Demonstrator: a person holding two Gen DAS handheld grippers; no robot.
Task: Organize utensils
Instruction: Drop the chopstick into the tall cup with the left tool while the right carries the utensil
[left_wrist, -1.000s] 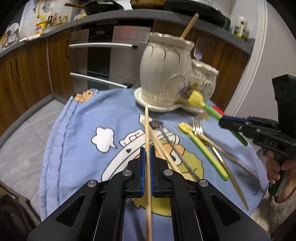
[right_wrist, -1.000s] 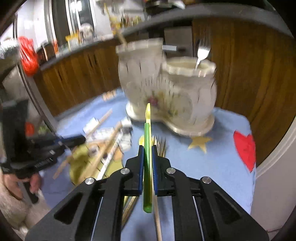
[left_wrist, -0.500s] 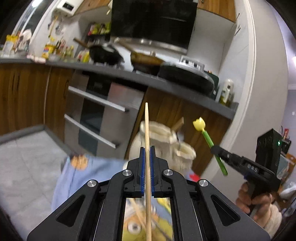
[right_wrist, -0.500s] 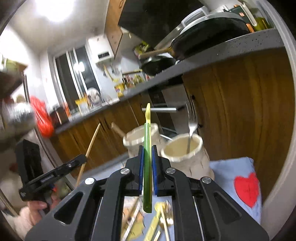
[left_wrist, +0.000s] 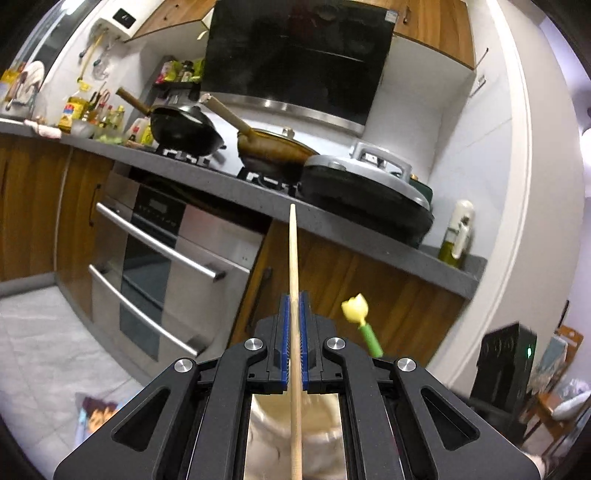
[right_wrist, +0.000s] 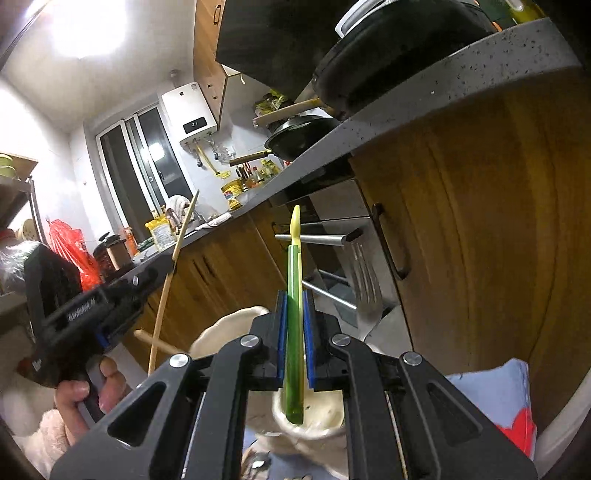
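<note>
Blue pads of the left gripper (left_wrist: 293, 339) are clamped on a wooden chopstick (left_wrist: 294, 295), which runs straight up between them and past their tips toward the grey countertop (left_wrist: 332, 221) beyond. Below that tool, blurred between its arms, sits the cream ceramic holder (left_wrist: 295, 435). Off to its right a yellow tulip-shaped tip on a green stem (left_wrist: 360, 317) pokes up. The right gripper (right_wrist: 294, 343) is closed on this green utensil (right_wrist: 294, 332), whose lower end hangs over the mouth of the holder's smaller cup (right_wrist: 325, 413) just under the fingers. A metal fork (right_wrist: 364, 280) stands in that cup, just right of the pads. Farther left is the other gripper with its chopstick.
</note>
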